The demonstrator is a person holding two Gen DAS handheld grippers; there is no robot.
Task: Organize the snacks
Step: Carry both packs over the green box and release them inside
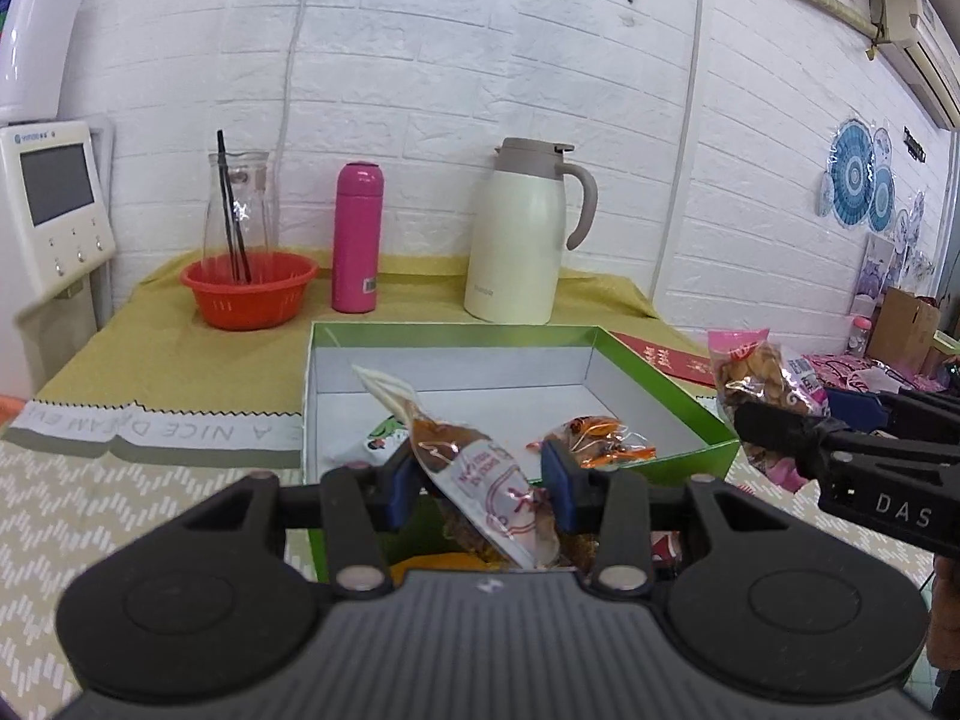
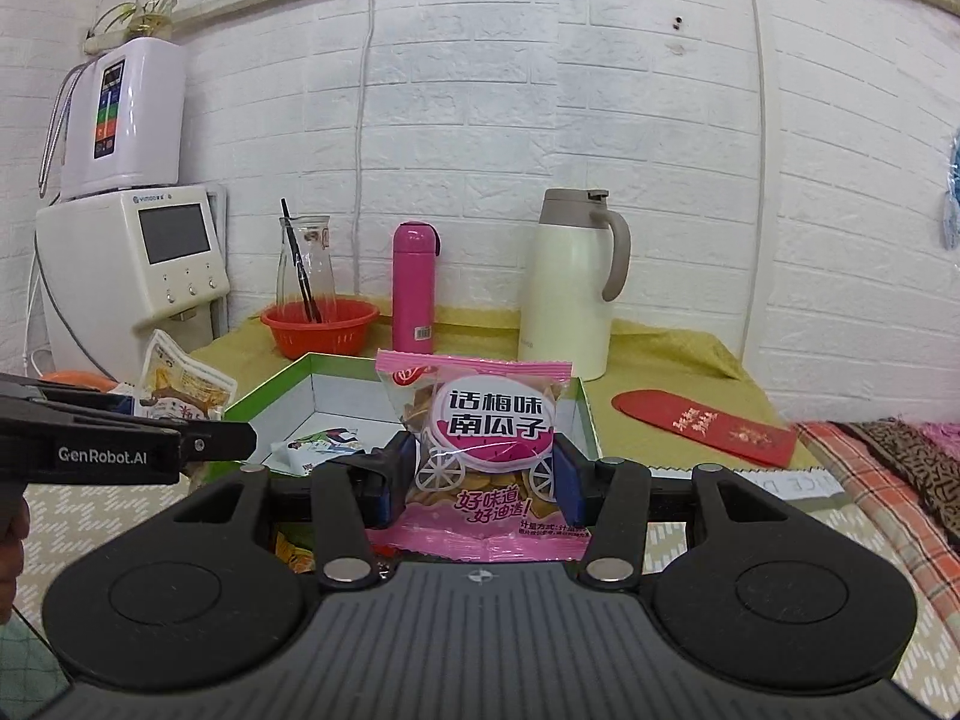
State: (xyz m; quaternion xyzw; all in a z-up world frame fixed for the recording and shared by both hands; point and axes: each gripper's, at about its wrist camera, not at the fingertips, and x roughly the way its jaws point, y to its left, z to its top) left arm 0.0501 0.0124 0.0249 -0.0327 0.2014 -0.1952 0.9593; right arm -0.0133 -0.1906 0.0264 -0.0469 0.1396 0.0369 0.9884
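Jaws of left gripper point(image 1: 483, 483) clamp white-brown packet point(image 1: 474, 468) — tilted, top up-left; right gripper point(image 2: 486, 483) clamps pink packet point(image 2: 483, 456) upright.

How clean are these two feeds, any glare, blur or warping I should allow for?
Left wrist: fisheye bows the brick wall; the brown snack packet in the left tongs shows small glints. Right wrist: the pink seed packet in the right tongs reads sharp, lighting even, wall curved likewise.
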